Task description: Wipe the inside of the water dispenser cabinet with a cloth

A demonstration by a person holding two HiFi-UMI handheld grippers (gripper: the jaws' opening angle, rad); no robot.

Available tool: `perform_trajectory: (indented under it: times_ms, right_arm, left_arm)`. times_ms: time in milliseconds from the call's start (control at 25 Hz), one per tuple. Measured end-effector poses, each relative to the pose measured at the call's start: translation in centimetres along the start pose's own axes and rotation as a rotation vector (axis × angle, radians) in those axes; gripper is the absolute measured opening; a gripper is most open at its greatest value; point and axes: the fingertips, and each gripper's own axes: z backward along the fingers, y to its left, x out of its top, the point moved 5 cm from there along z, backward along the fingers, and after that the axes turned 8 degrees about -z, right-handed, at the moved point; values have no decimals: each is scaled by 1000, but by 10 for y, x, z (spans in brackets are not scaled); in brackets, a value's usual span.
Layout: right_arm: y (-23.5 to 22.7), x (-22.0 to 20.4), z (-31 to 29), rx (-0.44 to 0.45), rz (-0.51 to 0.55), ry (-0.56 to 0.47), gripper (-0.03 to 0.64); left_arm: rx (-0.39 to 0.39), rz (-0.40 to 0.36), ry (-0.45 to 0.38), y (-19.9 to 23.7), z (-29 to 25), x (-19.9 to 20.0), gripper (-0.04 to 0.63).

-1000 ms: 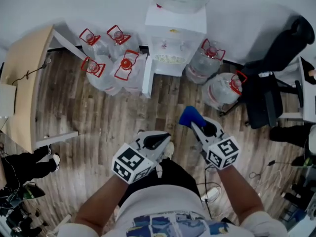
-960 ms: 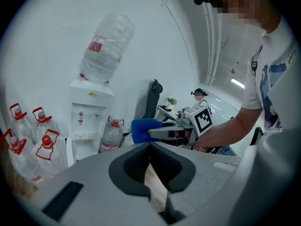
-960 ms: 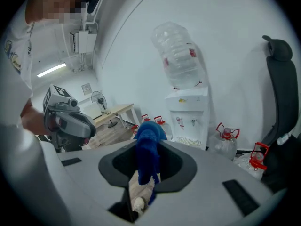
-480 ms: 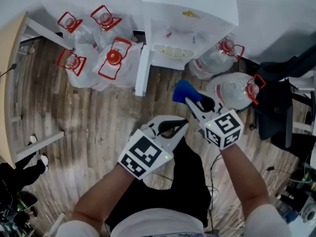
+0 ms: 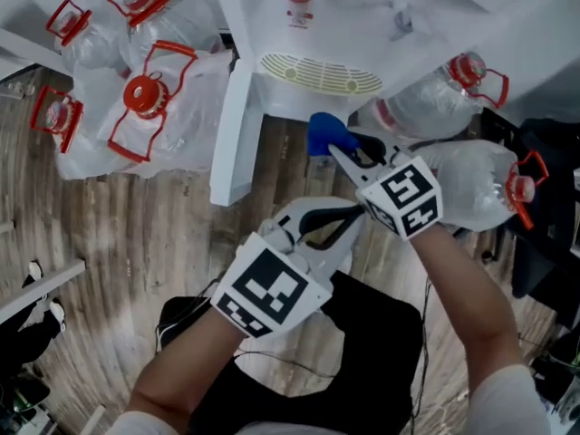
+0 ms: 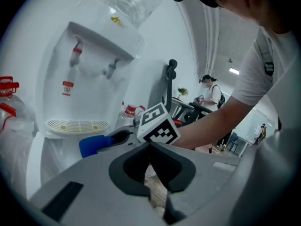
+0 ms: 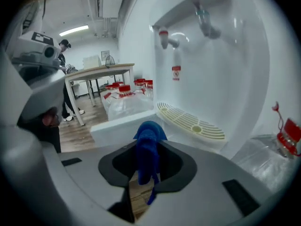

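I had the blue cloth [image 5: 319, 132] clenched in my right gripper [image 5: 335, 150] just below the water dispenser's [image 5: 344, 25] drip tray [image 5: 319, 72], beside the open cabinet door [image 5: 231, 125], while my left gripper [image 6: 149, 149] hung nearer me, jaws closed on nothing.

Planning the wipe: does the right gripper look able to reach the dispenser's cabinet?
Probably yes: right gripper, shut on blue cloth, is close to the dispenser; its door stands open, nothing between.
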Motion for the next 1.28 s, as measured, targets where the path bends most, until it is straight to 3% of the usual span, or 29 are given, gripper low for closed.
perform_trajectory:
  times_ms: [280,480,680,1000,1280]
  right_arm:
    - [-51,-70,-109,-25,21,19,86]
    - [-82,-103,-164,-38,39,32,84]
    - [-106,-111,-201,-59,109,67,84]
    - [-138,-119,-259,-148,194,114,84]
    - [-161,-111,-311,-205,199,106,84]
  left_arm:
    - [-147,-69,42,18,-56,-74,3]
    - [-296,-100,55,22,-85,-97,3]
    - [-378,-116,55,26,-101,-110,3]
    - [-432,-150,19,41,-104,-120,3]
    - [-442,-148,1,52,-98,-126,3]
